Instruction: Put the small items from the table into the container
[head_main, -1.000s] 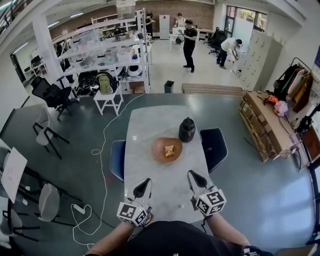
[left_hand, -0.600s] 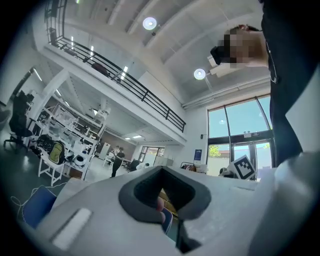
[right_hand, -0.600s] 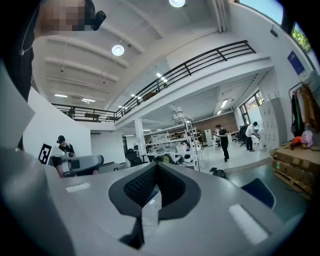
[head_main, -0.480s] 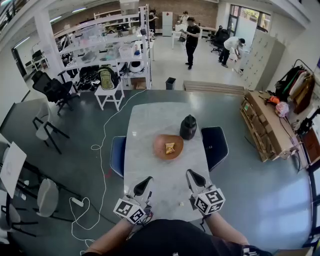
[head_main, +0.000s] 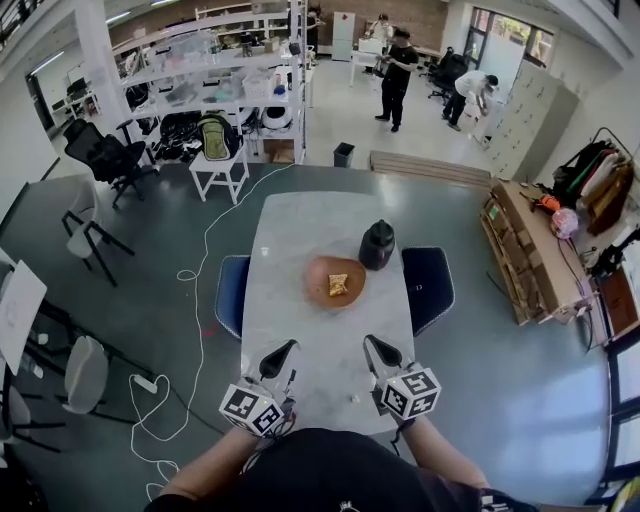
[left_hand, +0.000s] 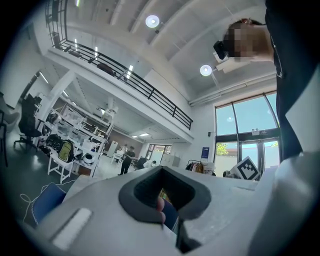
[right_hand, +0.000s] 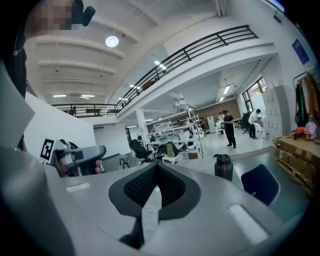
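Observation:
A brown round container (head_main: 335, 282) sits mid-table with a yellow item (head_main: 338, 285) lying in it. A tiny white item (head_main: 352, 398) lies on the white table (head_main: 300, 230) near the front edge, just left of my right gripper's marker cube. My left gripper (head_main: 291, 345) and right gripper (head_main: 369, 340) hover side by side over the near part of the table, both pointing toward the container. Both are shut with nothing held. In the right gripper view the right gripper (right_hand: 156, 164) shows its pads meeting at the tips. The left gripper (left_hand: 162, 168) shows the same in its own view.
A black jug (head_main: 377, 245) stands just behind the container on the right. Blue chairs (head_main: 430, 285) flank the table. Cardboard boxes (head_main: 530, 250) lie at the right, shelving (head_main: 220, 90) stands at the back left, and people stand in the far room.
Both grippers stay shut. The right gripper has sunk a little toward the table. The head view has tilted, so the table sits slightly higher in the picture.

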